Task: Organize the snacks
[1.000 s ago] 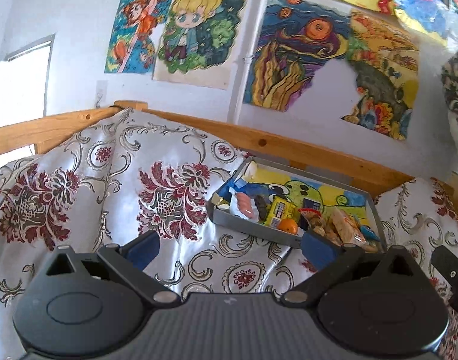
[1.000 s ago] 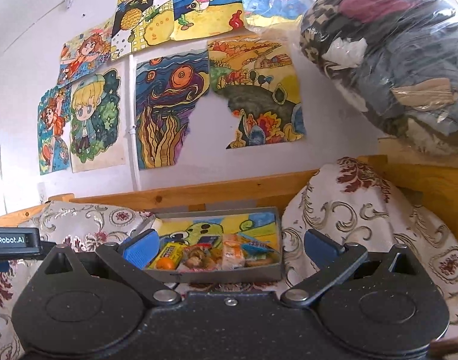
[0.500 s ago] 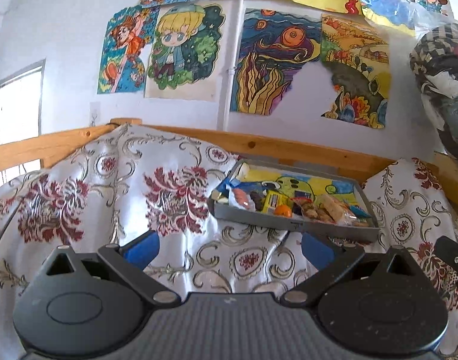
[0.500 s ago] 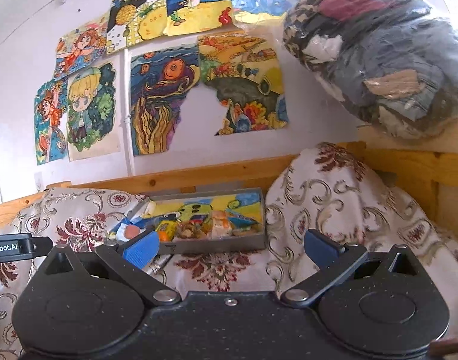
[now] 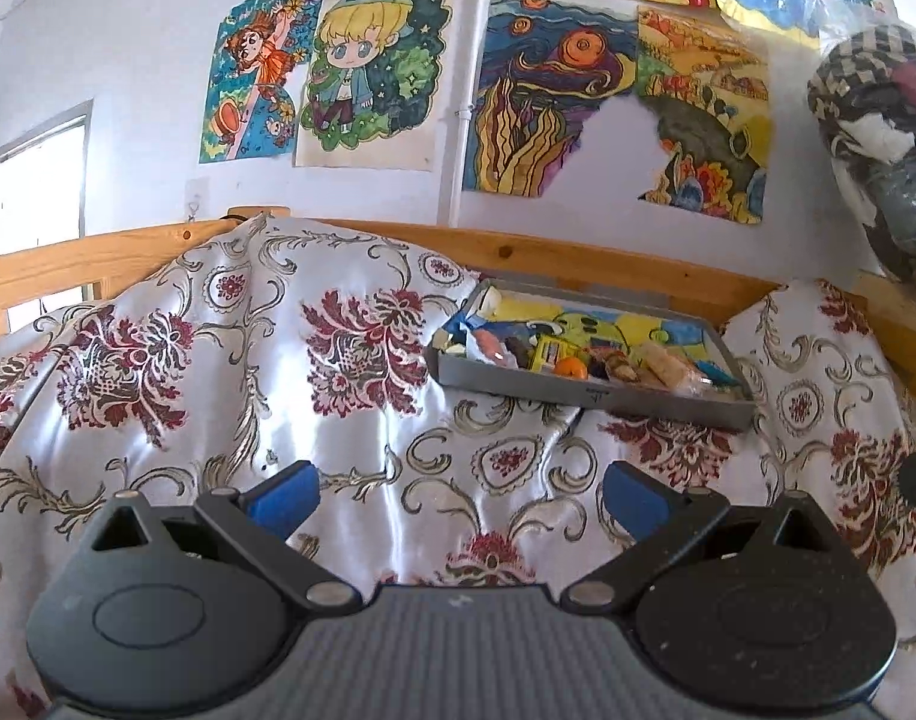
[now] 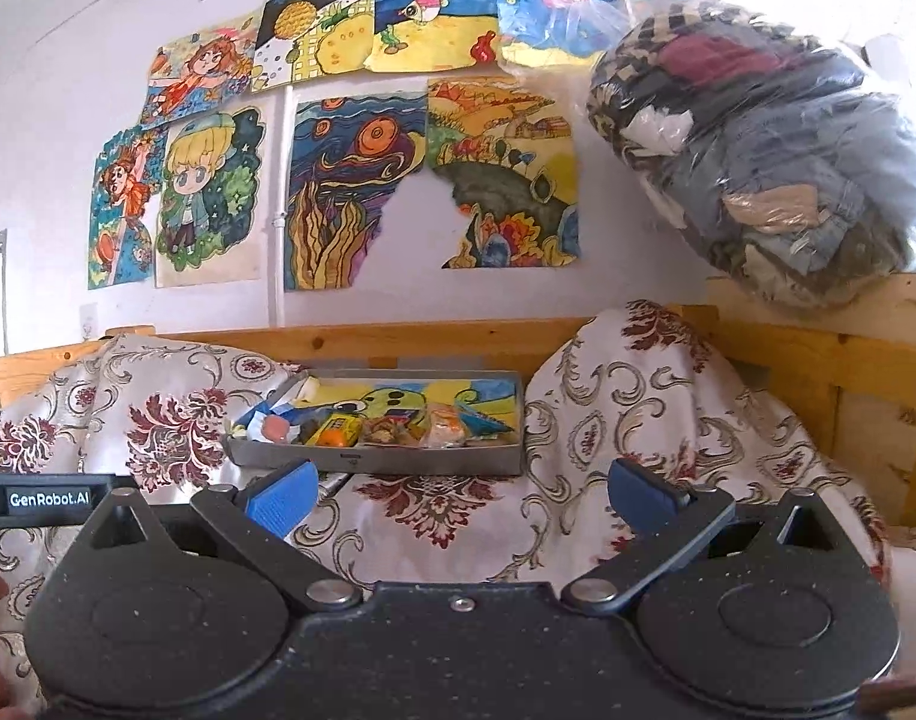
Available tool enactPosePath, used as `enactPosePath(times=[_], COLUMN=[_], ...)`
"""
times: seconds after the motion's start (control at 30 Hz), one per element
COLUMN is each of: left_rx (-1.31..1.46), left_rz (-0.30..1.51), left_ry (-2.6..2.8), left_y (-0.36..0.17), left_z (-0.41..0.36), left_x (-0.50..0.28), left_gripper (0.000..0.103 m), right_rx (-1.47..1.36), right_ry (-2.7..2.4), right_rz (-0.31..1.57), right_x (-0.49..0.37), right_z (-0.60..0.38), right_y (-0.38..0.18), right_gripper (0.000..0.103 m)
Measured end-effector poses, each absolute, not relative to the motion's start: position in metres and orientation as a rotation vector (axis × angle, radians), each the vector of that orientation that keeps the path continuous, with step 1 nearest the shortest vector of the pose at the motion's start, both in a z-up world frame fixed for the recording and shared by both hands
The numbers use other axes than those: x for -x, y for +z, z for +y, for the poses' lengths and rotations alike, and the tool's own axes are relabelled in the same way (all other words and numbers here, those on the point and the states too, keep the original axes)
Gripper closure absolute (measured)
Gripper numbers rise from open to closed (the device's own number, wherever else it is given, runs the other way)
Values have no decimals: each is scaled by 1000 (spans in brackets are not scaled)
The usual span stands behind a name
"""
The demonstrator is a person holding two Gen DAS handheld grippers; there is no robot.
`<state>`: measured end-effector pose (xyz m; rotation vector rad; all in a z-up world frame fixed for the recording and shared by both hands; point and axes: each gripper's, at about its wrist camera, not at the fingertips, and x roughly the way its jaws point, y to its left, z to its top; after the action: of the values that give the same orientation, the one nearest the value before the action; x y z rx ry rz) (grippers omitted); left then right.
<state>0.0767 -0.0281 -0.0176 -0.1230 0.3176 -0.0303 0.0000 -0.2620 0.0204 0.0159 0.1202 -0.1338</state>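
snacks (image 5: 583,360) likely light, crinkly, slippery in their wrappers, some crushable; best taken one at a time across a wrapper's narrow middle or a loose end, with a soft pinch. they look like a mixed heap: pink packet, yellow box, small orange round piece, clear bags of brownish bits. all lie along the near side of a shallow grey tray (image 5: 517,385) on the flowered cloth (image 5: 230,372) by the wooden rail. left gripper (image 5: 458,495) and right gripper (image 6: 460,492) both spread wide, holding nothing, well short of the tray.

The flowered cloth (image 5: 350,420) is shiny and smooth. The gray tray (image 5: 577,391) looks dull. The rail (image 6: 458,339) is bare wood. The drawings (image 6: 350,192) are paper.
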Motion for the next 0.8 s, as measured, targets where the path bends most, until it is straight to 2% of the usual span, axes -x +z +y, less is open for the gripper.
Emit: enactPosePath(times=[0.8], left_rx=[138], left_rz=[321], left_ry=[15], left_y=[-13], left_z=[-8], left_x=[-38], left_gripper=[1], right_rx=[47], right_ry=[-162], right_rz=[154], right_x=[27], right_z=[-244], right_y=[14], right_gripper=[1])
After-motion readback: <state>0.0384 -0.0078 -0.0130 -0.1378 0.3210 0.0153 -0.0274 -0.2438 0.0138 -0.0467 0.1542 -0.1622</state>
